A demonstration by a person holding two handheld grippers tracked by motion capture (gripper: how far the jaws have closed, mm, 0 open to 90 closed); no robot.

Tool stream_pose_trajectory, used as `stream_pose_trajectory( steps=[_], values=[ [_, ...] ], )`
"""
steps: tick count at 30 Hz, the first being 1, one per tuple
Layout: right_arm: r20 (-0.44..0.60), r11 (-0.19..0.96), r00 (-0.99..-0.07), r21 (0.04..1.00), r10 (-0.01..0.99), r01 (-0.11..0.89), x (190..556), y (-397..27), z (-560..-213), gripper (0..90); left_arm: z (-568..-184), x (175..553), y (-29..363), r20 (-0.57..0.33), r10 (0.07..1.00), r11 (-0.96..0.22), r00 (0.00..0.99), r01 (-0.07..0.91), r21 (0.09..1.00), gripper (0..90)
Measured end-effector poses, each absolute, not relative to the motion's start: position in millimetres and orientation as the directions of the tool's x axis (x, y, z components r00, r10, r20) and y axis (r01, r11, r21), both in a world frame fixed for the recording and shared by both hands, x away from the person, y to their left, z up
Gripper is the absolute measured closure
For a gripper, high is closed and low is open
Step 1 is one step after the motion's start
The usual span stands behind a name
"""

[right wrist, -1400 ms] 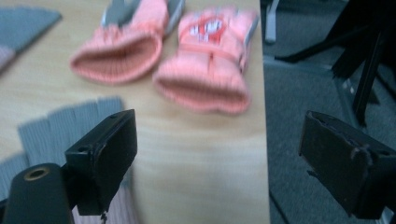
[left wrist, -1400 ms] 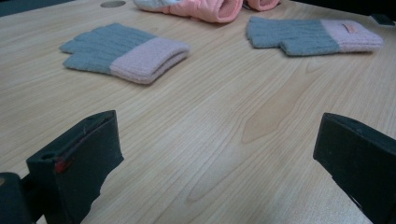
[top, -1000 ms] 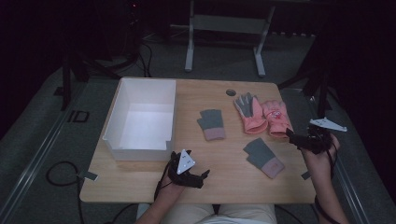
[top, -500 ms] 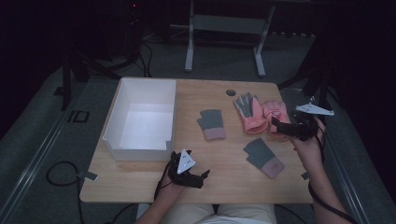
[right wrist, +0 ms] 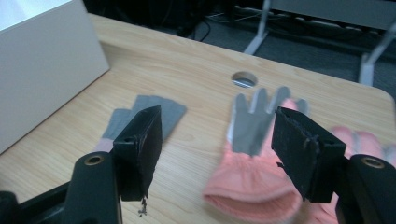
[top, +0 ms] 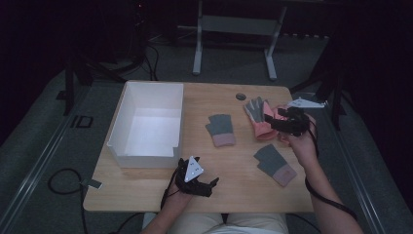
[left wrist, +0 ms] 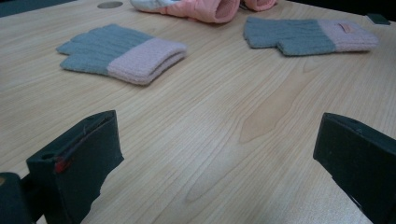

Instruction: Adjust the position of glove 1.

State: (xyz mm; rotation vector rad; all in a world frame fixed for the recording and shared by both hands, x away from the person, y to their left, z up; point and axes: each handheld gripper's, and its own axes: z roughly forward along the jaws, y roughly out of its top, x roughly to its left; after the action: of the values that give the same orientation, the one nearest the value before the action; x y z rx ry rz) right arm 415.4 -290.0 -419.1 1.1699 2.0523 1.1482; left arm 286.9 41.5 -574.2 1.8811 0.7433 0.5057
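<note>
While the right claw hangs above the pink gloves at the far right of the wooden surface, its jaws have just been closing partway and stand apart with nothing between them. Through the gap, the right gripper view shows the nearer pink glove lying flat with its grey palm up, fingers pointing toward the round hole in the surface; a second pink glove lies just beside it, touching or nearly so. The left claw rests low near the front edge, in front of the white box, with its jaws spread wide and holding nothing. Ahead of it in the left gripper view lie two grey fingerless gloves with pink cuffs, well apart from each other: one toward the middle of the surface, the other nearer the person's right forearm. The white box sits at the left side of the surface with its top open.
</note>
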Motion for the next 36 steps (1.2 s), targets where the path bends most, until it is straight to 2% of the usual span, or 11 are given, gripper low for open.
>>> stream_pose_trajectory(
  steps=[8,17,22,23,25,36],
  values=[
    [-0.001,0.295,-0.551,0.846,0.834,0.445,428.4,-263.8,-431.2,38.8,-574.2,286.9,42.5,0.010,0.687,-0.297,0.727,0.268,0.916,0.4],
    [-0.033,0.386,-0.628,0.813,0.777,0.435,443.3,-227.7,-453.6,44.4,-574.2,286.1,42.9,0.006,0.682,-0.292,0.731,0.265,0.919,0.4],
    [-0.020,0.396,-0.646,0.805,0.763,0.442,450.0,-216.3,-468.0,52.1,-574.2,286.4,43.9,0.000,0.678,-0.286,0.735,0.263,0.921,0.4],
    [-0.024,0.426,-0.667,0.787,0.744,0.447,454.6,-207.1,-479.5,54.0,-574.3,286.5,43.8,0.000,0.678,-0.286,0.735,0.263,0.921,0.4],
    [-0.008,0.434,-0.678,0.774,0.735,0.461,459.6,-200.2,-487.9,54.5,-574.3,286.3,43.4,0.001,0.678,-0.287,0.735,0.263,0.921,0.4],
    [-0.009,0.474,-0.665,0.709,0.747,0.523,486.7,-176.7,-523.9,59.1,-574.3,286.3,44.1,-0.006,0.673,-0.282,0.739,0.264,0.922,0.4]
  ],
)
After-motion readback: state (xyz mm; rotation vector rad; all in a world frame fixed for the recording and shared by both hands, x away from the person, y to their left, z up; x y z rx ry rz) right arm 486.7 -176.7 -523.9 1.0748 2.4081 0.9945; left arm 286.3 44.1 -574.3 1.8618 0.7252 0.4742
